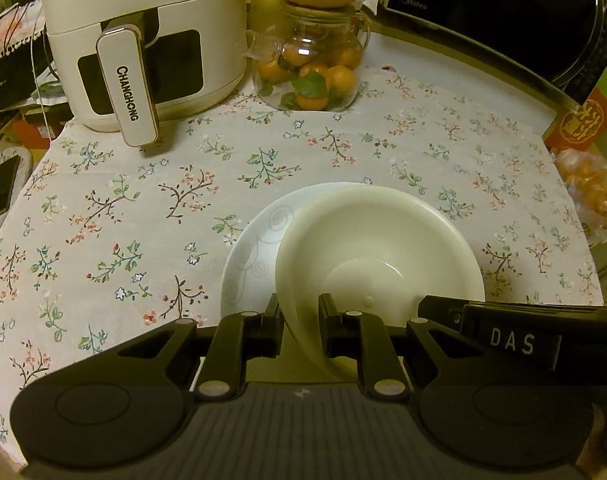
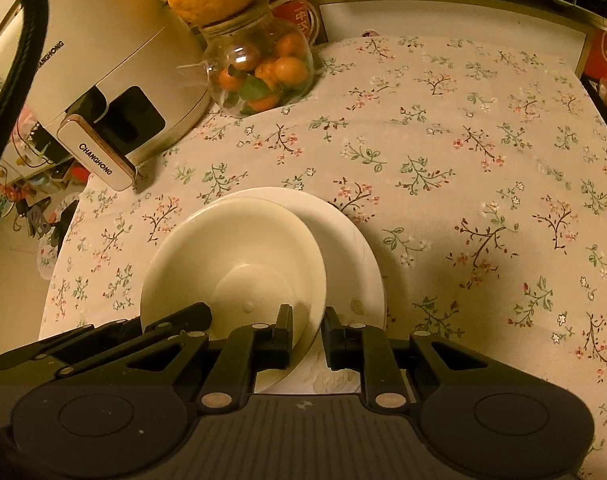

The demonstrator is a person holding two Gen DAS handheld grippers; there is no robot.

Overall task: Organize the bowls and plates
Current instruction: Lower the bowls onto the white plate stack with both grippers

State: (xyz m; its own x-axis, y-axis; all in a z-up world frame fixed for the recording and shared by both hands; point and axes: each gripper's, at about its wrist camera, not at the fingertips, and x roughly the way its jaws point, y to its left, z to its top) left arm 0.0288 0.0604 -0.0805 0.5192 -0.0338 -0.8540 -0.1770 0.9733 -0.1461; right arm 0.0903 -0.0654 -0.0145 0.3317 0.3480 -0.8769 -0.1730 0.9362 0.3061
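A cream bowl (image 1: pixel 379 252) sits over a white plate (image 1: pixel 255 256) with a faint swirl pattern, on the floral tablecloth. My left gripper (image 1: pixel 299 320) is shut on the bowl's near left rim, one finger inside and one outside. In the right wrist view the same bowl (image 2: pixel 239 256) lies on the plate (image 2: pixel 355 256). My right gripper (image 2: pixel 307 328) is shut on the bowl's near right rim. Each gripper shows at the edge of the other's view: the right one (image 1: pixel 503 332), the left one (image 2: pixel 123 340).
A white Changhong air fryer (image 1: pixel 143 40) stands at the back left, its handle sticking out. A glass jar of small oranges (image 1: pixel 311 64) with a large citrus on top stands beside it. A black microwave (image 1: pixel 503 16) is at the back right. A bag of oranges (image 1: pixel 587 192) lies at the right edge.
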